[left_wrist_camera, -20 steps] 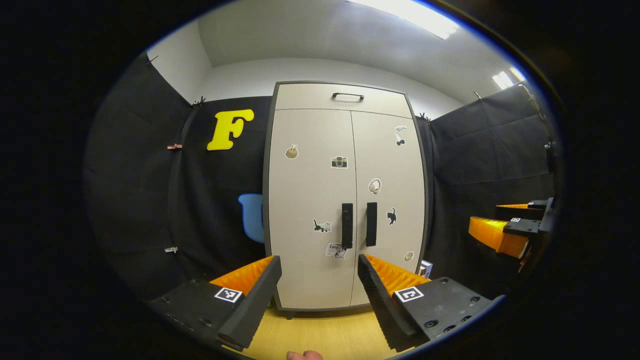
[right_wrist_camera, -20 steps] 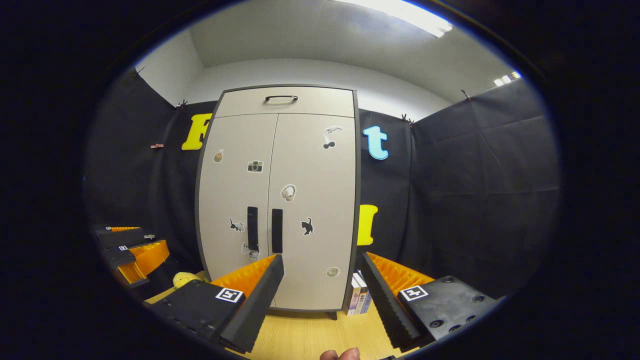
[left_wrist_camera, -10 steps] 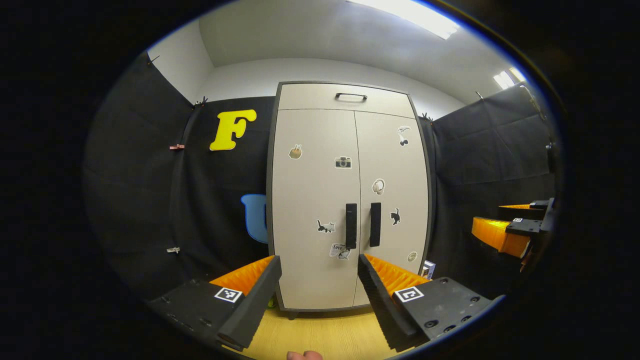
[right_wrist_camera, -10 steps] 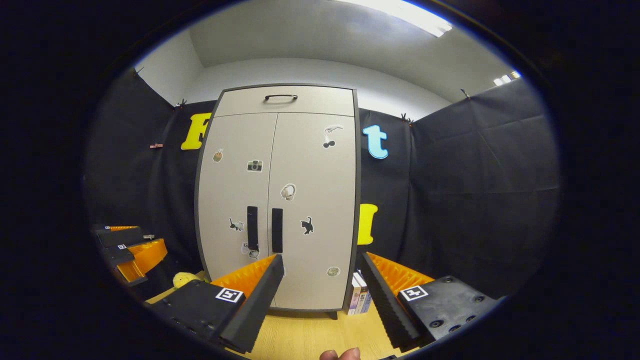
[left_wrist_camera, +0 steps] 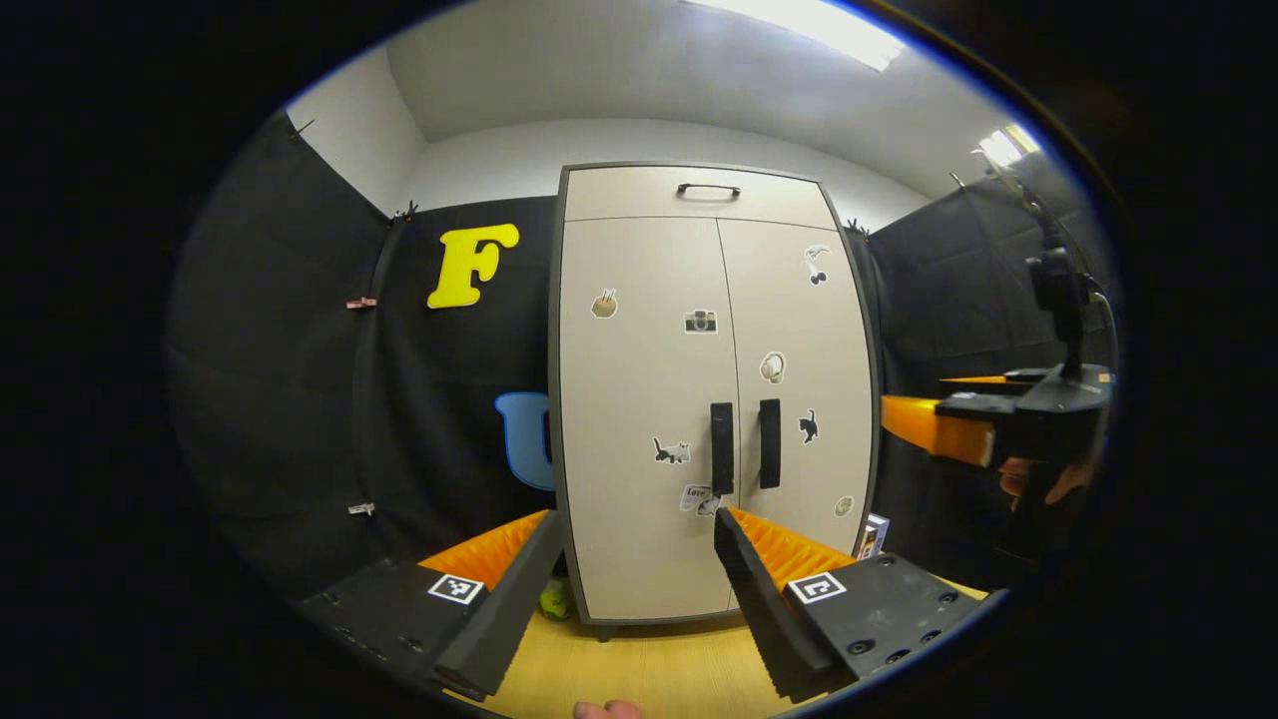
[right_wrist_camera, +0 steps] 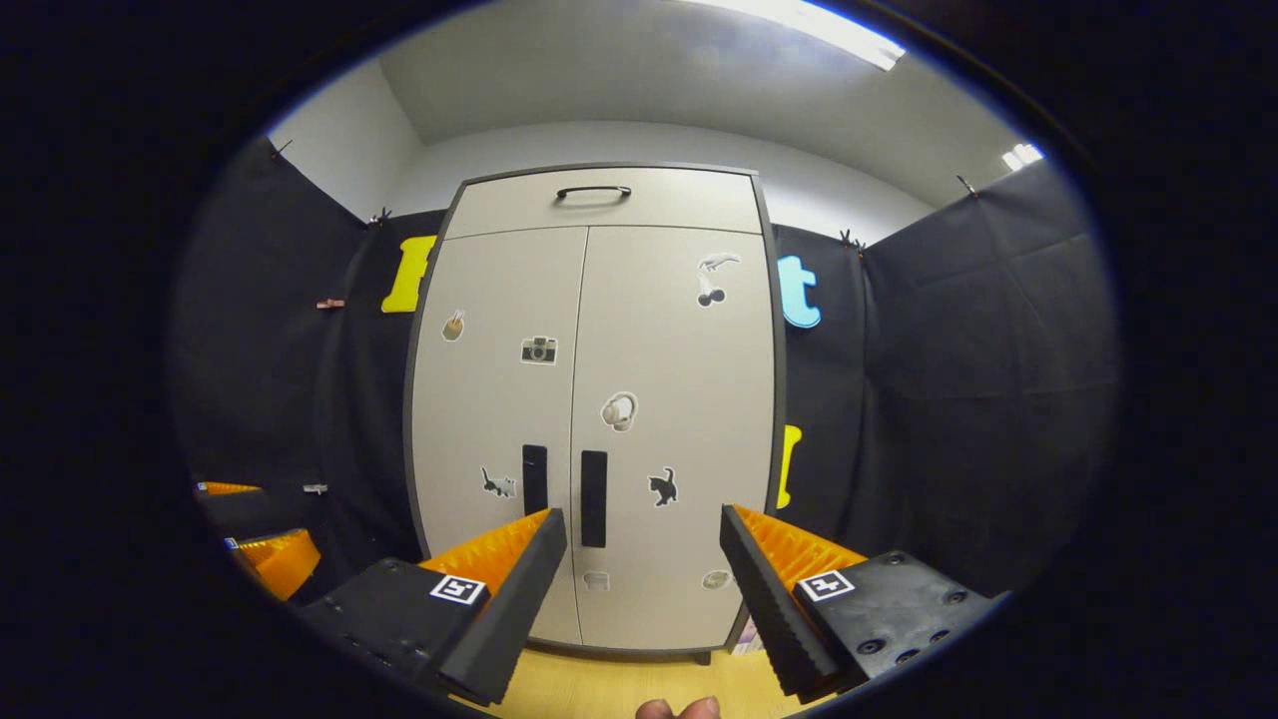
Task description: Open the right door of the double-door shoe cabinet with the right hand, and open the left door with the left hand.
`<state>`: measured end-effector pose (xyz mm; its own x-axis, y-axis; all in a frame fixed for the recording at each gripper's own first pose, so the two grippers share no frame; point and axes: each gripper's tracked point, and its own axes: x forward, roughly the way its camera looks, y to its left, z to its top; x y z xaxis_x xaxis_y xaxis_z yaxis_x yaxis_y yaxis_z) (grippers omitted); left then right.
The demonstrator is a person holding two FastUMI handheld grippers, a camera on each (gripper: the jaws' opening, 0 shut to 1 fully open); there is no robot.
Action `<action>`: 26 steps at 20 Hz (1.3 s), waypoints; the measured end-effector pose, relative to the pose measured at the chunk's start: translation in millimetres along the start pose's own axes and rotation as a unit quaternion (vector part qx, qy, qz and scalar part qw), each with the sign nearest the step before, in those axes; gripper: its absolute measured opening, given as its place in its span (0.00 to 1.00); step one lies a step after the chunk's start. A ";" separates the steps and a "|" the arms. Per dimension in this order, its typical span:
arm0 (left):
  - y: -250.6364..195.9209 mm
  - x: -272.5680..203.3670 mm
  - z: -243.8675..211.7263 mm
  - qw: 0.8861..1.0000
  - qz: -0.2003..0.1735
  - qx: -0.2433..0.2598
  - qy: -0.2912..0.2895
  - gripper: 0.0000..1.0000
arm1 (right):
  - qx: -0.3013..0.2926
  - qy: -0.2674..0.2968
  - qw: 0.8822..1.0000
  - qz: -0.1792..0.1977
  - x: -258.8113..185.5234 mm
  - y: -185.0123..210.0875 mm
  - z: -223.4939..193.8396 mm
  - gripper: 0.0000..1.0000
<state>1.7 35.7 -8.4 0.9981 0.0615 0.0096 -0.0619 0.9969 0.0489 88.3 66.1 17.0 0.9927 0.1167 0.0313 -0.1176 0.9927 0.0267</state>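
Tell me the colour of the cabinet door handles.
Black door handles, clearest in the right gripper view.

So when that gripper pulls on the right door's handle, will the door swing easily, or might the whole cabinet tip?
Probably swings easily: the right door looks like a thin, stiff flat panel. The right handle is a rigid vertical bar, likely easy to grip. The cabinet is tall on small feet, so a hard tug might rock it.

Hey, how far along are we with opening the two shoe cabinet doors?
Nothing is done yet: the right door and left door are both flush and closed. In hand is the approach only: the right claw is open, facing the right handle without touching it. The left claw is open too, short of the left handle. Both pulls remain.
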 end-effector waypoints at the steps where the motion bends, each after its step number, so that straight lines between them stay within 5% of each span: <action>1: 1.6 1.4 -2.5 1.000 0.001 0.002 0.002 0.95 | 0.000 -0.002 1.000 0.004 15.2 5.3 -2.4 0.98; 15: 14.5 17.5 -34.1 1.000 0.001 -0.011 0.028 0.95 | 0.021 0.068 0.997 0.003 181.7 33.1 -91.5 0.95; 17: 18.0 19.3 -37.1 0.999 0.003 -0.016 0.033 0.95 | 0.025 0.074 0.997 0.003 193.2 37.7 -99.6 0.88; 21: 27.2 19.3 -41.2 0.999 0.012 -0.018 0.037 0.95 | 0.026 0.075 0.997 -0.013 201.0 42.4 -103.8 0.55; 23: 29.2 18.4 -42.0 0.999 0.013 -0.020 0.039 0.95 | 0.009 0.099 0.995 -0.020 195.2 44.1 -116.8 0.51; 24: 30.2 17.4 -42.3 0.999 0.015 -0.021 0.039 0.95 | 0.008 0.083 0.996 -0.022 202.2 44.7 -112.2 0.35; 26: 31.7 12.8 -41.5 0.999 0.018 -0.023 0.039 0.95 | 0.017 0.086 0.996 -0.029 199.8 44.4 -112.9 0.29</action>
<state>12.8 70.1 -48.1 0.9928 0.0985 -0.0679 -0.0985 0.9951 0.0036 284.6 136.9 -88.4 0.9875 0.0662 -0.1432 -0.0584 0.9966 0.0581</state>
